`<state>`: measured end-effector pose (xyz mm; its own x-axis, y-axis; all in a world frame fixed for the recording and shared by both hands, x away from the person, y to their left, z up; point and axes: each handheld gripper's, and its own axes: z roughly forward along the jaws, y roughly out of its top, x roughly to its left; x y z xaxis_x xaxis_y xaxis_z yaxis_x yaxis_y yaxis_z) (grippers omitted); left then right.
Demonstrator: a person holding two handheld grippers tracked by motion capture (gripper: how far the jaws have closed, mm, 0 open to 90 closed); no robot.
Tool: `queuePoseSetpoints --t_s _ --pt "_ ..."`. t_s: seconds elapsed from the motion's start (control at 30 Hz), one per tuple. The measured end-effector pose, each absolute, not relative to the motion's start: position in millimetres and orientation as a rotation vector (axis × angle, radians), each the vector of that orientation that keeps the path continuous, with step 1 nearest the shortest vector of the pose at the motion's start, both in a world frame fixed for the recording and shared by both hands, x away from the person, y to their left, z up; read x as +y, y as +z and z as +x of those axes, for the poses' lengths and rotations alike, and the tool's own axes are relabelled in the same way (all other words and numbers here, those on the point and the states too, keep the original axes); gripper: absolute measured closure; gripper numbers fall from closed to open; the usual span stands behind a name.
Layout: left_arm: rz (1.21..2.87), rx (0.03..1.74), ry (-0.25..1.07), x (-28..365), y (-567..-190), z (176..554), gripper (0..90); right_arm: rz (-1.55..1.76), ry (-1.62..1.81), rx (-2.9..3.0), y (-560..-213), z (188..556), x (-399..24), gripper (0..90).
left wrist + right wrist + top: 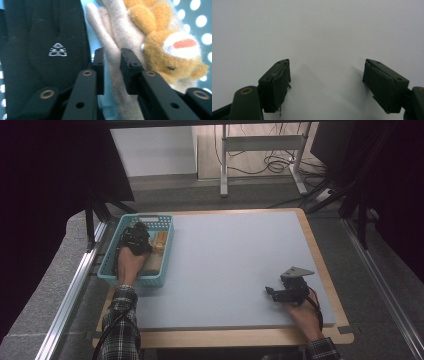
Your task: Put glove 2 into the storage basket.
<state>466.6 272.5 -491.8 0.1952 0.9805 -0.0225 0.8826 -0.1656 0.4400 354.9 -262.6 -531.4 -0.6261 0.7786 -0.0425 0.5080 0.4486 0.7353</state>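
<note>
Left tool, down in the teal basket, has its jaws slightly parted astride a beige glove; right tool gapes wide over the desk.

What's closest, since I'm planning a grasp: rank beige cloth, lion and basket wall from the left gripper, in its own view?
1. Beige cloth: between the jaws.
2. Lion: just behind, right.
3. Basket wall: beyond, upper right.

A basket sits at the table's far left corner, seemingly holding a plush toy and a glove.
</note>
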Motion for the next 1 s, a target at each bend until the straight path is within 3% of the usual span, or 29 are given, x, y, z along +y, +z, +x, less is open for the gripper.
queuePoseSetpoints --t_s 0.63,1.0 --pt "2.064 1.757 0.465 294 -475 453 42.9 1.089 0.994 2.329 -531 355 -263 21.5" --pt "2.008 1.736 0.477 304 -468 444 32.2 1.088 0.994 2.329 -531 355 -263 21.4"
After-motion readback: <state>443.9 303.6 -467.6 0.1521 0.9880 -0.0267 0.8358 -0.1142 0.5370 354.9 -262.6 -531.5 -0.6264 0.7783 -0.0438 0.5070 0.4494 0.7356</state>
